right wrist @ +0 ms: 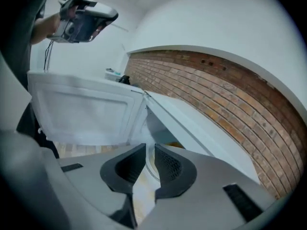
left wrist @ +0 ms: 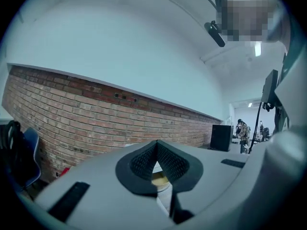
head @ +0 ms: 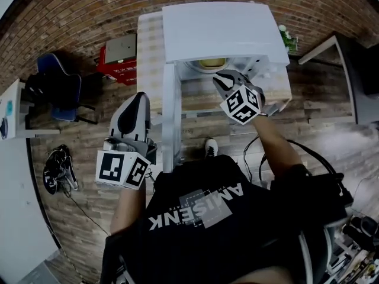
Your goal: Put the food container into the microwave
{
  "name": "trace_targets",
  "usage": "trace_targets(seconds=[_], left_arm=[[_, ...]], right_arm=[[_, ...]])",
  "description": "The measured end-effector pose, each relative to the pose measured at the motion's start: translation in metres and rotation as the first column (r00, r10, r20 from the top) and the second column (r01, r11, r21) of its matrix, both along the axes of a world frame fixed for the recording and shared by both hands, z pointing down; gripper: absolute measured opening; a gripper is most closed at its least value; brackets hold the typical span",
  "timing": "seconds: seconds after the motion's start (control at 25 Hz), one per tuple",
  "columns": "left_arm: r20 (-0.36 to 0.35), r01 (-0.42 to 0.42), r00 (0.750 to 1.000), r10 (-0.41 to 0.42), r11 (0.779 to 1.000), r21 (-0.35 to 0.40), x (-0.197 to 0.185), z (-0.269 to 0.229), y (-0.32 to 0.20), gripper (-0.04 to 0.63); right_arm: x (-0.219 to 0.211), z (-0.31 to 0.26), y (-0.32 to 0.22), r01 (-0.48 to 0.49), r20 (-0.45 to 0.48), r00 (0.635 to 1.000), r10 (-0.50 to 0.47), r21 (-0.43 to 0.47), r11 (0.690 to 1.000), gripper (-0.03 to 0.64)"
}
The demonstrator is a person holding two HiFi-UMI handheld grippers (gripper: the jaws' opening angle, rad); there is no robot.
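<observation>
- Food container (head: 212, 63): sits inside the microwave (head: 225, 31), just behind the front opening, with neither tong touching it. From the head view only a yellowish strip shows under the oven's top edge. The left gripper view shows a round, pale-walled tub (left wrist: 159, 178), and the right gripper view a yellow sliver (right wrist: 175, 145).
- Contents: something yellowish. The food cannot be identified, nor whether a lid is on.
- Handling, judged: probably light and thin-walled, so it would flex under a hard squeeze. The smooth sides are likely slippery. Best taken at the rim or across the upper wall and kept level so nothing spills.
- Microwave: a white box on a pale table (head: 148, 46). Its door (head: 170, 117) is swung fully open at the left. The cavity holds the container and nothing else that can be made out.
- Left gripper (left wrist: 156, 150): pad tips meet and hold nothing. It hangs beside the open door.
- Right gripper (right wrist: 147, 152): jaws stand a narrow gap apart with nothing between them. It is raised in front of the cavity mouth.
- Status, judged: placement looks done. Closing the door seems to be what remains.
</observation>
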State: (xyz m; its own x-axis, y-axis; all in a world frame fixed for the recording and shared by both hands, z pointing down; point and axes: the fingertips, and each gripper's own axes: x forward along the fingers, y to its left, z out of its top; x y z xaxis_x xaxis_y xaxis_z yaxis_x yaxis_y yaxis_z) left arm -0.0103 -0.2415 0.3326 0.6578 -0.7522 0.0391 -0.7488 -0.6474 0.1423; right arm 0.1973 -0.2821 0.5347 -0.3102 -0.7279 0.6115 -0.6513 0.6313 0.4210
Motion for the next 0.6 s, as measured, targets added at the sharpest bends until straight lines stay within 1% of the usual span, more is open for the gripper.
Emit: trace_targets(seconds=[0.12,0.32,0.44,0.6], left_arm=[[-0.004,-0.032,0.999,0.032,0.999,0.014,-0.005,-0.003,-0.005,0.011],[-0.025,-0.073,0.997,0.074,0.997,0.01,-0.013,-0.003,-0.011,0.011],[-0.03,-0.097,0.995,0.098,0.995,0.016,-0.016,-0.003,-0.017,0.012],[-0.026,-0.099,0.995,0.099,0.995,0.03,-0.027,-0.003,-0.023,0.011]], right_arm=[[-0.002,-0.03,0.005,-0.085,0.074,0.994,0.083,0.028,0.996,0.083],[-0.006,-0.072,0.018,-0.167,0.151,0.977,0.151,0.094,0.982,0.075],[-0.004,-0.1,0.025,-0.236,0.201,0.958,0.206,0.139,0.962,0.072],[-0.002,-0.136,0.038,-0.316,0.267,0.928,0.259,0.2,0.927,0.066]])
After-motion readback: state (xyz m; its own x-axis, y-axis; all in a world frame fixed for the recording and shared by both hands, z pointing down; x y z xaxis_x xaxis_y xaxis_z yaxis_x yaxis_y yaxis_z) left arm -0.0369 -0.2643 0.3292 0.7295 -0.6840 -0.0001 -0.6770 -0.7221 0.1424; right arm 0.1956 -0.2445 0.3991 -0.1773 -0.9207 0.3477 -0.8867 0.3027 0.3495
